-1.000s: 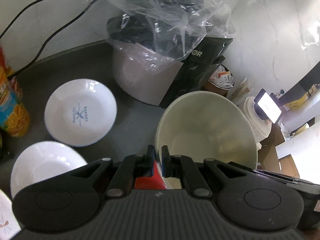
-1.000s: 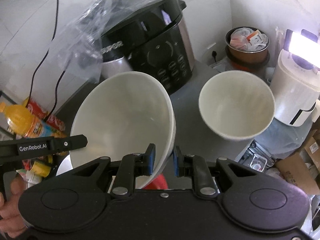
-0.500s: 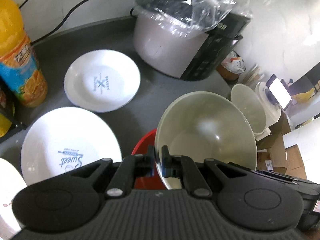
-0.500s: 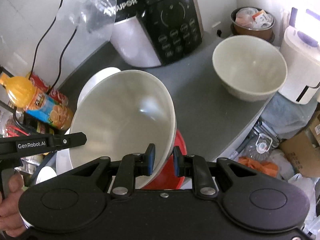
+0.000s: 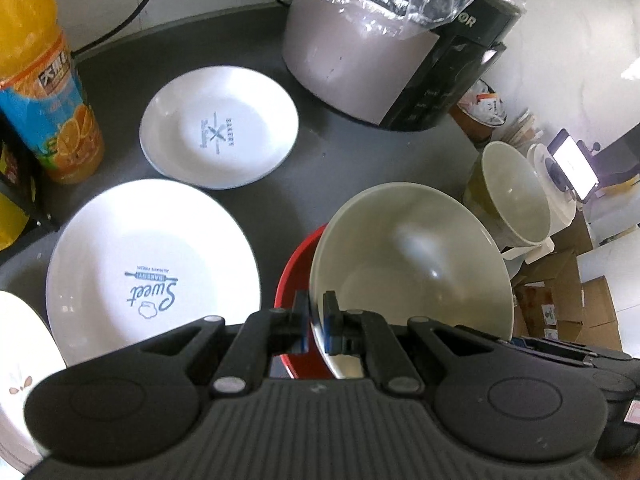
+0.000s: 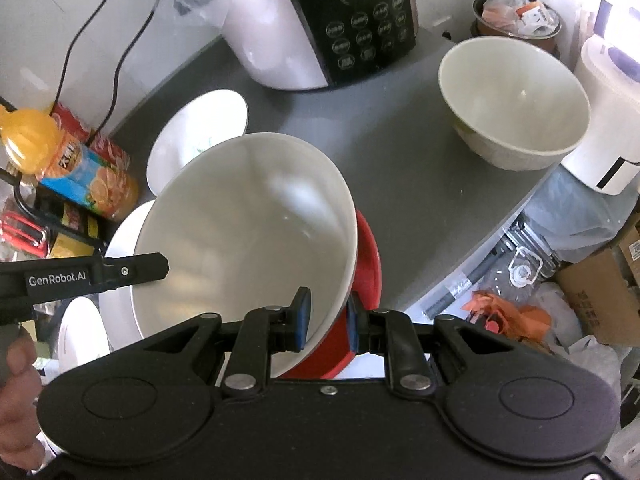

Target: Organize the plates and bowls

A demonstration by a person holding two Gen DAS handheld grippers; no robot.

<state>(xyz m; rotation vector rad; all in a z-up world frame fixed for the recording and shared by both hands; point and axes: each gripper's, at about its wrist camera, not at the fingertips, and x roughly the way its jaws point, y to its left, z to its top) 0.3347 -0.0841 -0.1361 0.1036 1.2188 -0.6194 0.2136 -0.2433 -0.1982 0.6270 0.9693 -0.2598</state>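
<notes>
Both grippers hold one large cream bowl (image 5: 412,264) by opposite rims. My left gripper (image 5: 316,322) is shut on its near rim. My right gripper (image 6: 326,320) is shut on its other rim; the bowl also shows in the right wrist view (image 6: 248,232). The bowl hangs tilted just over a red bowl (image 5: 298,276) on the grey counter. A second cream bowl (image 6: 516,100) stands near the counter's right edge. A small white plate (image 5: 220,124), a larger white plate (image 5: 152,268) and a third plate's edge (image 5: 20,360) lie to the left.
A rice cooker (image 5: 384,40) under a plastic bag stands at the back. An orange juice bottle (image 5: 44,80) and cans (image 6: 80,128) are at the left. A white appliance (image 6: 608,100) stands past the counter's right edge, with boxes and clutter on the floor (image 6: 560,300).
Both grippers have carried the cream bowl back and down, away from the cooker; it now hangs over the red bowl. The plates have come into view.
</notes>
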